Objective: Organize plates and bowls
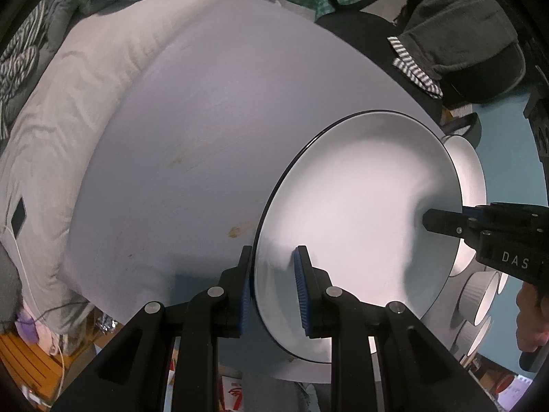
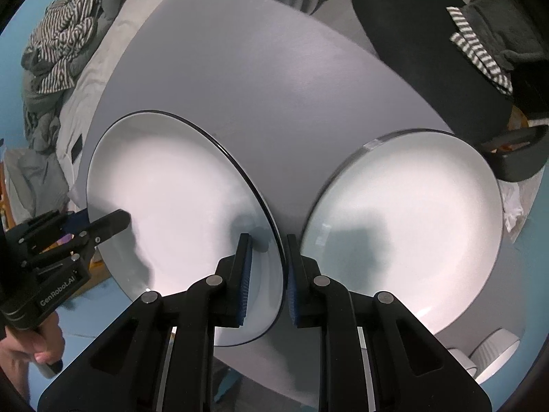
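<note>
White glazed round dinner plate with dark rim (image 1: pixel 357 226) | held above grey tabletop (image 1: pixel 192 137), beside second white plate (image 2: pixel 411 226) | left gripper (image 1: pixel 274 285) and right gripper (image 2: pixel 267 278) clamp opposite rims | stiff, slick, breakable; grip rim only

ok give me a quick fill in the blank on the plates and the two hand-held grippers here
1. The left hand-held gripper and right hand-held gripper grip opposite rims of the same ____.
2. That held plate is white with a thin ____ rim.
3. A second plate lies on the ____ table.
4. The ribbed bowls are coloured ____.

Missing words: plate; black; grey; white
</note>
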`<state>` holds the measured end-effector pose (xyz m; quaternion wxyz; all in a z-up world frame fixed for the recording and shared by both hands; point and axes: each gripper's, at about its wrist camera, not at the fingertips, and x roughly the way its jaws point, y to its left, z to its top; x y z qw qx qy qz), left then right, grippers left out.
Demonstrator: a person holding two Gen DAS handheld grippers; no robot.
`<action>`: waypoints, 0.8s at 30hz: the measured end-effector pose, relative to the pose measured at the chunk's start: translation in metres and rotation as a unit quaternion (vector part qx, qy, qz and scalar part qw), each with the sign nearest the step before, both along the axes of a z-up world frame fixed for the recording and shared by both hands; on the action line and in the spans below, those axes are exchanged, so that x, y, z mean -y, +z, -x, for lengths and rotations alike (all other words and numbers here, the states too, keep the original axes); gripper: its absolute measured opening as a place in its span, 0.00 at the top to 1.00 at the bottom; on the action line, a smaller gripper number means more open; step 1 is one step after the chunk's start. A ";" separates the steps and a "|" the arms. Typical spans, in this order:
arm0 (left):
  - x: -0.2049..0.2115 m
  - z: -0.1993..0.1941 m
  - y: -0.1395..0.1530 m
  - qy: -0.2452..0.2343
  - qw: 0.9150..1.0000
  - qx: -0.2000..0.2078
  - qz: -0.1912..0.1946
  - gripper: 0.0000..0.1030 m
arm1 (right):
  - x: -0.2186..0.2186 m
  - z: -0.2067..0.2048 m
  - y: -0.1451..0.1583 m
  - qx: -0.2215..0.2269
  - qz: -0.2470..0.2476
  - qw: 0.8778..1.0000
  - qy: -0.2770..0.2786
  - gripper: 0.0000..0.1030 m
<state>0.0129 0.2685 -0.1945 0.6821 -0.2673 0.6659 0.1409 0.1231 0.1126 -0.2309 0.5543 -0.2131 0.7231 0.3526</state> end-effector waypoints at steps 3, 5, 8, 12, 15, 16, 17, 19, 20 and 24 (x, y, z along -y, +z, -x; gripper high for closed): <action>0.007 -0.008 0.003 -0.011 1.000 0.003 -0.002 0.78 | 0.006 -0.004 0.004 0.000 -0.001 1.000 -0.011 0.82; 0.013 -0.016 0.004 -0.018 1.000 0.005 -0.003 0.78 | 0.012 -0.008 0.007 0.002 -0.002 1.000 -0.016 0.82; 0.021 -0.027 0.005 -0.027 1.000 0.007 -0.004 0.78 | 0.024 -0.015 0.012 0.005 -0.003 1.000 -0.025 0.82; 0.031 -0.039 0.006 -0.041 0.999 0.008 -0.007 0.78 | 0.039 -0.026 0.016 0.006 -0.005 0.999 -0.037 0.82; 0.042 -0.054 0.007 -0.053 0.999 0.009 -0.010 0.78 | 0.053 -0.036 0.018 0.006 -0.007 0.999 -0.050 0.82; 0.044 -0.056 0.007 -0.055 0.998 0.009 -0.010 0.78 | 0.059 -0.039 0.019 0.007 -0.008 0.998 -0.055 0.82; 0.048 -0.062 0.007 -0.059 0.998 0.009 -0.010 0.78 | 0.063 -0.042 0.020 0.007 -0.008 0.998 -0.058 0.82; 0.056 -0.073 0.006 -0.069 0.998 0.009 -0.011 0.78 | 0.072 -0.046 0.021 0.007 -0.008 0.998 -0.067 0.82; 0.061 -0.078 0.006 -0.073 0.997 0.008 -0.012 0.78 | 0.078 -0.050 0.021 0.007 -0.007 0.997 -0.072 0.82; 0.075 -0.091 0.005 -0.087 0.996 0.009 -0.013 0.78 | 0.096 -0.062 0.022 0.008 -0.005 0.996 -0.087 0.82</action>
